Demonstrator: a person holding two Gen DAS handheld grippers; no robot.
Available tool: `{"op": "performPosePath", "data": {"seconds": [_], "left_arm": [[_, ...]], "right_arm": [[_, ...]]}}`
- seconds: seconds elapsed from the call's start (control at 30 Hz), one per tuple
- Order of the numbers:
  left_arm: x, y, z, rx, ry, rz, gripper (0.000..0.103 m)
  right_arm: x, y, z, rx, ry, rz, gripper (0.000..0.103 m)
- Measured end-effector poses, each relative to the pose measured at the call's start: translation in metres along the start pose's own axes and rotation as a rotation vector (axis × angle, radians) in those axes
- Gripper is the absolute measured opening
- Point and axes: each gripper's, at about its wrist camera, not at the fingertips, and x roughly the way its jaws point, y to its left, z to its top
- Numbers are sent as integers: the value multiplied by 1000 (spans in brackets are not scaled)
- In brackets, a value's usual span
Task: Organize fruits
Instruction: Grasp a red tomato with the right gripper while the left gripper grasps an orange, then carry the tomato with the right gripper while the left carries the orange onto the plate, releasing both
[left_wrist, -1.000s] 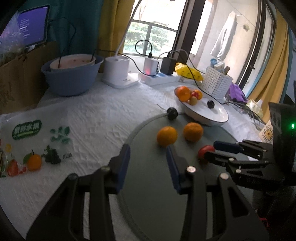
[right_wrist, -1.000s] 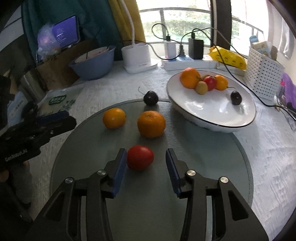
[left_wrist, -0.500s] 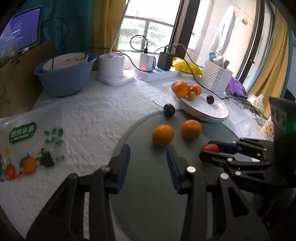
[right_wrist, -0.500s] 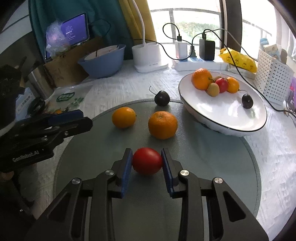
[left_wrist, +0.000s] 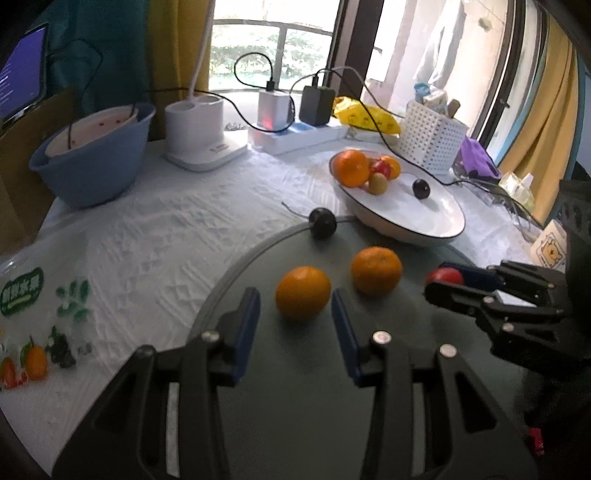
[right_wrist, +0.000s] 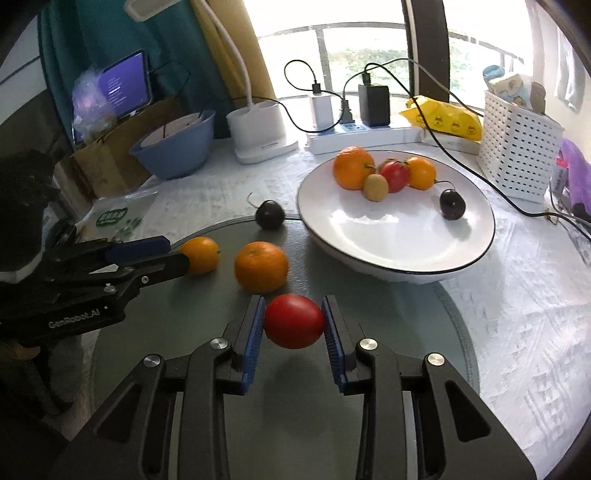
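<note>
My right gripper is shut on a red tomato and holds it just above the round grey mat; it also shows in the left wrist view. My left gripper is open, its jaws either side of a small orange. A second orange lies to its right and a dark plum at the mat's far edge. The white plate holds two oranges, a red fruit, a kiwi and a dark plum.
A blue bowl stands at the back left. A white lamp base, a power strip with chargers and a white basket line the back. A printed plastic bag lies at the left.
My right gripper closed on the red tomato and lifted it a little. My left gripper moved forward until its open jaws flank the small orange.
</note>
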Motion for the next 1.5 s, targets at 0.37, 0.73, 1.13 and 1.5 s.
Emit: {"op": "performPosePath", "data": {"seconds": [0.37,0.73,1.13,1.5], "left_arm": [[24,-3,7,0,50,8,42],[9,-14,6,46,6,9,36],[-30,-36,6,89,-86,-1,36],[-52,-56,12,128,-134,6,36]], "right_arm": [[4,-17,3,21,-4,2,34],[-4,-14,2,17,-20,-3,34],[-32,-5,0,-4,-74,-7,34],[-57,-10,0,-2,-132,-11,34]]}}
